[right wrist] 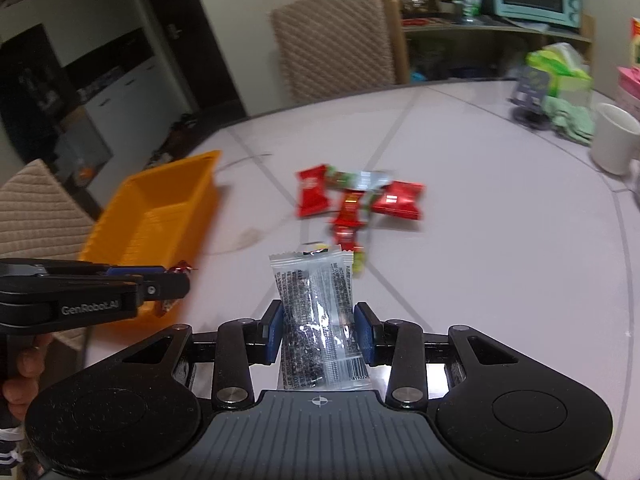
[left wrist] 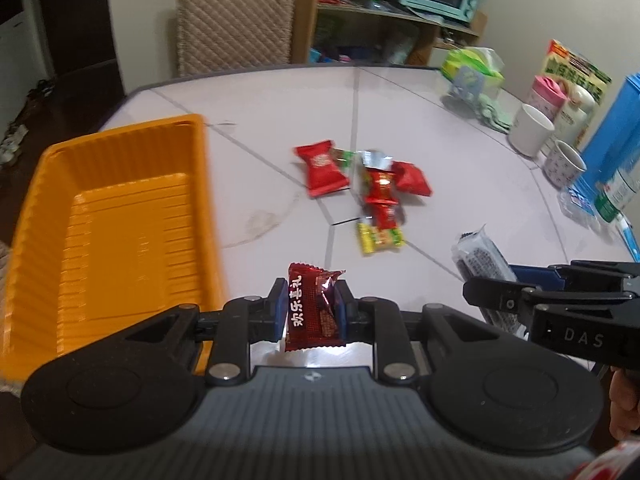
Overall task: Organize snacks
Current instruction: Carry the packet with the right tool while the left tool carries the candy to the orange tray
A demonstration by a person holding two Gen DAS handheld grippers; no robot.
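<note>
My left gripper point(left wrist: 311, 307) is shut on a dark red candy packet point(left wrist: 314, 308) with white lettering, held above the table just right of the empty orange tray point(left wrist: 112, 240). My right gripper point(right wrist: 319, 330) is shut on a clear packet of black snack point(right wrist: 318, 320); in the left wrist view that gripper point(left wrist: 486, 290) sits at the right with the clear packet point(left wrist: 478, 258) sticking out. From the right wrist view, the left gripper point(right wrist: 176, 280) hovers beside the orange tray point(right wrist: 160, 208). A pile of red and yellow snack packets point(left wrist: 360, 184) point(right wrist: 356, 200) lies mid-table.
White mugs point(left wrist: 532, 130), a patterned cup point(left wrist: 564, 162), a pink container point(left wrist: 546, 94), a blue box point(left wrist: 616, 140) and a green tissue pack point(left wrist: 474, 64) line the table's right side. A quilted chair point(left wrist: 236, 20) stands beyond the far edge. A person's hand point(right wrist: 20, 376) holds the left gripper.
</note>
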